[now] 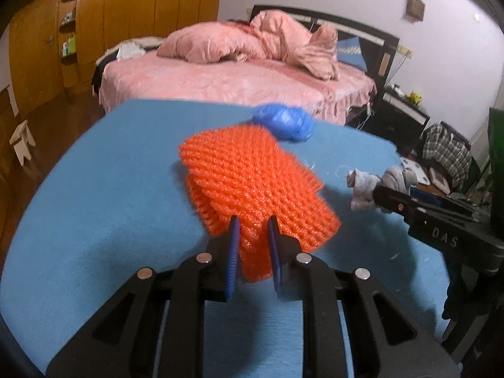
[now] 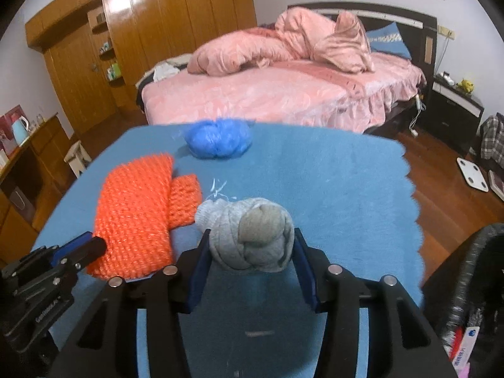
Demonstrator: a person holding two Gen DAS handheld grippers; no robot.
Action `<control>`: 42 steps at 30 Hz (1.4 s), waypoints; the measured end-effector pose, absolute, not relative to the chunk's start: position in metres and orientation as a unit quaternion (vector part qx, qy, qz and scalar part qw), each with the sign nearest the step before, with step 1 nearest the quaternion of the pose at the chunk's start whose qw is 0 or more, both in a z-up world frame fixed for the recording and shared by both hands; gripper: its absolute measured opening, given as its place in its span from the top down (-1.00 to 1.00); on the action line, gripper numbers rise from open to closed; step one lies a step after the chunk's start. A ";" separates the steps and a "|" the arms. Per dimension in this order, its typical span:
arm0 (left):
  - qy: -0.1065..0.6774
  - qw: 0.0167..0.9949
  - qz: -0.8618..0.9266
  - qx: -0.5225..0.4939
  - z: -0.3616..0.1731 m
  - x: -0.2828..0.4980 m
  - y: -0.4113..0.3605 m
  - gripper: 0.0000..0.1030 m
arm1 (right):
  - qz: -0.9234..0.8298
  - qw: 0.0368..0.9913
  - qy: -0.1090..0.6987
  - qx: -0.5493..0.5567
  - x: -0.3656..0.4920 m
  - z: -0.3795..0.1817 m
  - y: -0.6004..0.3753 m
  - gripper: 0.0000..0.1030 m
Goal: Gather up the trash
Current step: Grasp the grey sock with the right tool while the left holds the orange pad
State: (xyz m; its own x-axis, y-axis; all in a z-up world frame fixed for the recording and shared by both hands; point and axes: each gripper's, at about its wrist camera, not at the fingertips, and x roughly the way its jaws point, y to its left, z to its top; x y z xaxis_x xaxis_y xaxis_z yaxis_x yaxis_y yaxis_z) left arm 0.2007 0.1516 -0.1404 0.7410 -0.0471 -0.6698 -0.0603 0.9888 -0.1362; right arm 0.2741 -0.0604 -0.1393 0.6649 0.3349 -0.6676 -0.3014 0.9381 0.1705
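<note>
Blue felt-like cloth (image 2: 330, 189) covers the table, scalloped edge at right of the right-wrist view; bedroom behind: bed (image 2: 283, 94) w/ pink cover and heaped pink quilt in upper centre, wood wardrobe (image 2: 141, 31) upper left, dark nightstand (image 2: 453, 107) at right, wood floor. My left tongs (image 1: 253, 236), lower centre of the left-wrist view, are clenched on the near end of the orange foam net (image 1: 252, 186); the net's long axis runs from the pads up and slightly left toward the bed, its far end broad and folded over. My right tongs (image 2: 250, 245), lower centre of the right-wrist view, grasp the grey balled sock (image 2: 252, 236) w/ both blue pads pressed on its sides; the bundle is roundish, no clear long axis, knot facing the camera. A blue crumpled plastic bag (image 2: 219, 138) lies on the cloth's far edge, above the net, apart from both tongs. A few white threads (image 2: 219, 189) lie on the cloth just beyond the sock. Black mesh bin (image 2: 466, 283) at lower right of the right-wrist view holds some packaging, incl. a white-and-pink wrapper; rest of contents unclear.
</note>
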 end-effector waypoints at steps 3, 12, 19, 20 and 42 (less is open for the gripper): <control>0.335 0.940 -0.006 -0.061 -0.123 0.188 0.141 0.66 | 0.170 0.919 0.355 0.025 0.260 -0.129 -0.070 0.05; 0.295 0.954 -0.029 -0.038 -0.092 0.152 0.109 0.66 | 0.161 0.927 0.334 0.062 0.224 -0.108 -0.101 0.05; 0.284 0.957 -0.051 -0.032 -0.081 0.128 0.085 0.66 | 0.149 0.936 0.312 0.059 0.191 -0.093 -0.123 0.05; 0.281 0.958 -0.056 -0.030 -0.078 0.124 0.081 0.66 | 0.147 0.938 0.309 0.058 0.187 -0.091 -0.127 0.05; 0.256 0.946 -0.196 0.018 -0.063 0.091 -0.050 0.66 | 0.038 0.961 0.260 0.090 0.108 -0.066 -0.261 0.05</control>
State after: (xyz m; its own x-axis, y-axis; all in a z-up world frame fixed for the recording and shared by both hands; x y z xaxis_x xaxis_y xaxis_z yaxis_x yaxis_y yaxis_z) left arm 0.0908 -0.0504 -0.0626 0.7921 -0.3622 -0.4913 0.3804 0.9224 -0.0668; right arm 0.1081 -0.2609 -0.0655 0.8618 0.1188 -0.4932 -0.0256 0.9811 0.1917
